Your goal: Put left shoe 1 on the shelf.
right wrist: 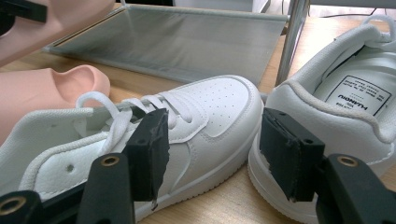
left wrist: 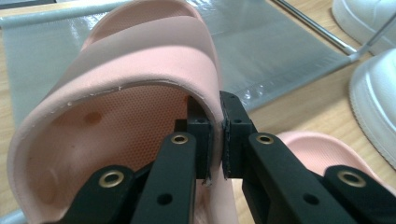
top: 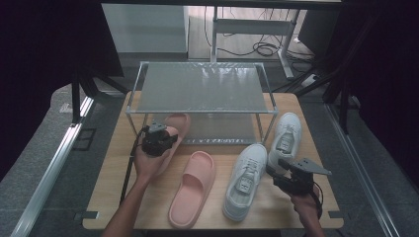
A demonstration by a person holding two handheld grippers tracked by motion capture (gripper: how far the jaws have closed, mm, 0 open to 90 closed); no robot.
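A pink slipper (left wrist: 140,60) is being gripped by its strap edge in the left gripper (left wrist: 215,135) jaws, at the lower shelf (top: 217,131) of the rack. It is best being slid in level, toe first. The right gripper (right wrist: 212,154) is being held with jaws apart near the white sneakers (right wrist: 196,116).

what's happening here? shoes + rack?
A person works two handheld grippers at a table with a two-tier shoe rack. The left gripper has its fingers shut on the strap edge of a pink slipper, held by the lower shelf. The right gripper is open near two white sneakers. A second slipper lies on the table.
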